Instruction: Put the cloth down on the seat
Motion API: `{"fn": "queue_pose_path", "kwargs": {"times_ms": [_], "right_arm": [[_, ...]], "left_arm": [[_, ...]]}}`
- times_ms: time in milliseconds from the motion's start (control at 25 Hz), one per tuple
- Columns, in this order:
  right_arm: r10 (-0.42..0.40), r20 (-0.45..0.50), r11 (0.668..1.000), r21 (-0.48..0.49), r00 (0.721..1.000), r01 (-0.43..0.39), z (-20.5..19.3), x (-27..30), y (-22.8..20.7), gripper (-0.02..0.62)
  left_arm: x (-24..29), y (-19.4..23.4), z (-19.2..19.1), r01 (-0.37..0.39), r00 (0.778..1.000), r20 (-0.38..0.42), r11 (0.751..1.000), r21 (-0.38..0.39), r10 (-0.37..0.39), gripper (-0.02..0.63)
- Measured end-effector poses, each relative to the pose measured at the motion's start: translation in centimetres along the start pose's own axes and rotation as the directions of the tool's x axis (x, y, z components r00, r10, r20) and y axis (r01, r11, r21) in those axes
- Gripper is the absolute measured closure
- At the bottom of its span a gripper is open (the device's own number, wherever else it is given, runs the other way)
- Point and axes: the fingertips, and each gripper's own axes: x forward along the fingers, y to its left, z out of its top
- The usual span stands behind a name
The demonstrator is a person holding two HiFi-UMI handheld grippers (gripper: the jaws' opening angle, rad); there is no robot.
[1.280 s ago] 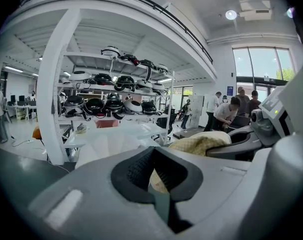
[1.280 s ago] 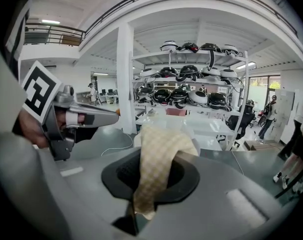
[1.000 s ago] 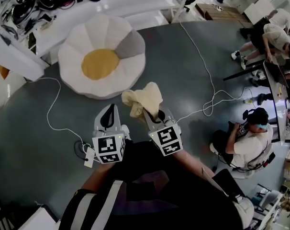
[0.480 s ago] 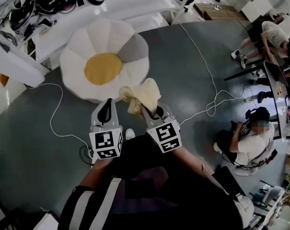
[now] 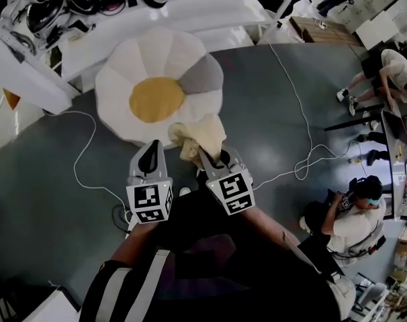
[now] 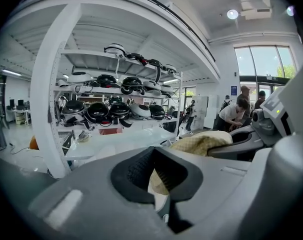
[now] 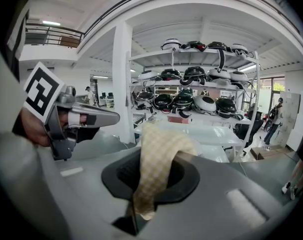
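A pale yellow checked cloth [image 5: 203, 134] is pinched by the right tongs [image 5: 209, 154] — beside the white, flower-shaped cushion seat [image 5: 116, 92]; the left tongs [image 5: 152, 147] are pressed together, empty.

Soft woven cloth [image 5: 205, 133], plush matt fabric seat [image 5: 150, 52], smooth matt grey floor [image 5: 250, 113]

The cloth [image 5: 203, 134] has neared the seat [image 5: 123, 79].
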Motion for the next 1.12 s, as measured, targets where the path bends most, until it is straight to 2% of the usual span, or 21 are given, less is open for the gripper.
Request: {"fn": "queue_pose_path", "kwargs": {"times_ms": [240,760,1120], "right_arm": [[0.045,0.002,0.999,-0.005,0.999,-0.045,1.1,3.7,-3.9,0.552],[0.171,-0.055,0.985,0.019,0.984,-0.17,1.9,11.6,-12.9,0.552],[0.22,-0.079,0.975,0.059,0.972,-0.215,1.4,16.2,-16.8,0.552]], "left_arm": [[4.6,0.9,1.4,-0.039,0.999,-0.012,0.999,-0.016,0.039,0.605],[15.8,1.0,2.7,-0.117,0.987,-0.12,0.992,-0.05,0.111,0.604],[20.4,2.0,3.5,-0.18,0.974,-0.15,0.982,-0.049,0.171,0.604]]}}
